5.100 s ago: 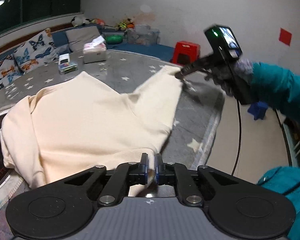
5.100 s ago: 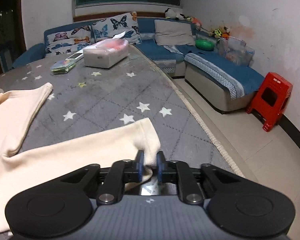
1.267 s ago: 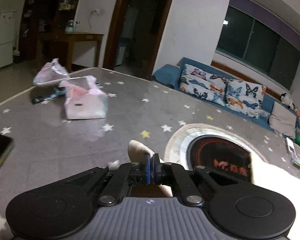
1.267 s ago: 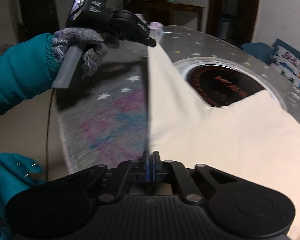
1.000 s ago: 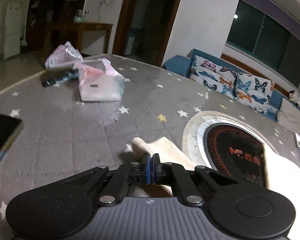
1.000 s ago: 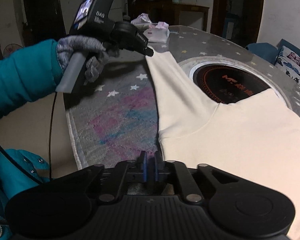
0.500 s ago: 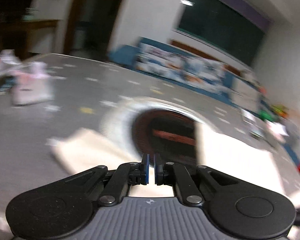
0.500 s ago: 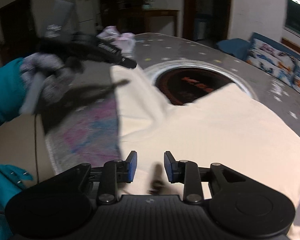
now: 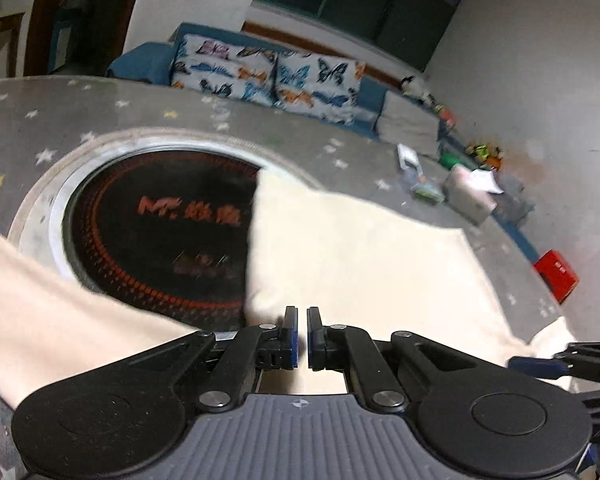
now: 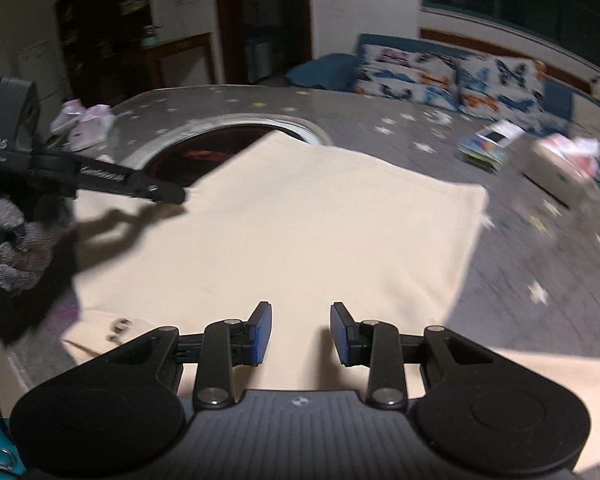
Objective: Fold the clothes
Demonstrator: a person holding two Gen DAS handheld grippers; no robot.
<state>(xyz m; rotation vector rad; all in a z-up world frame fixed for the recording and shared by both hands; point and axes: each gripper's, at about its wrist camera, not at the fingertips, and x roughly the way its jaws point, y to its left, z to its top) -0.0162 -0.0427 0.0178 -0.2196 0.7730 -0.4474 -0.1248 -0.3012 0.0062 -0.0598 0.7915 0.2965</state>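
A cream sweatshirt (image 9: pixel 360 248) lies flat on the grey star-patterned table (image 9: pixel 100 108), partly over a round black hob (image 9: pixel 152 220). One sleeve (image 9: pixel 40 304) stretches off to the left. My left gripper (image 9: pixel 302 336) hovers at the body's left edge, jaws shut, and no cloth shows pinched between them. In the right wrist view a gloved hand (image 10: pixel 12 232) holds my left gripper (image 10: pixel 176 194), its tip low over that same edge of the sweatshirt (image 10: pixel 300 232). My right gripper (image 10: pixel 300 336) stands open above the near hem, its pads bare. One of its fingers (image 9: pixel 540 361) shows at the right.
A tissue box (image 10: pixel 556 168) and a small colourful pack (image 10: pixel 488 140) sit on the table's far right. Pink bags (image 10: pixel 88 124) lie at the far left. A blue sofa with butterfly cushions (image 9: pixel 268 72) and a red stool (image 9: pixel 556 276) stand beyond the table.
The right jaws have opened and let go of the cloth. Both grippers have swung right across the sweatshirt. The sleeve, held stretched a second ago, now lies flat at the left.
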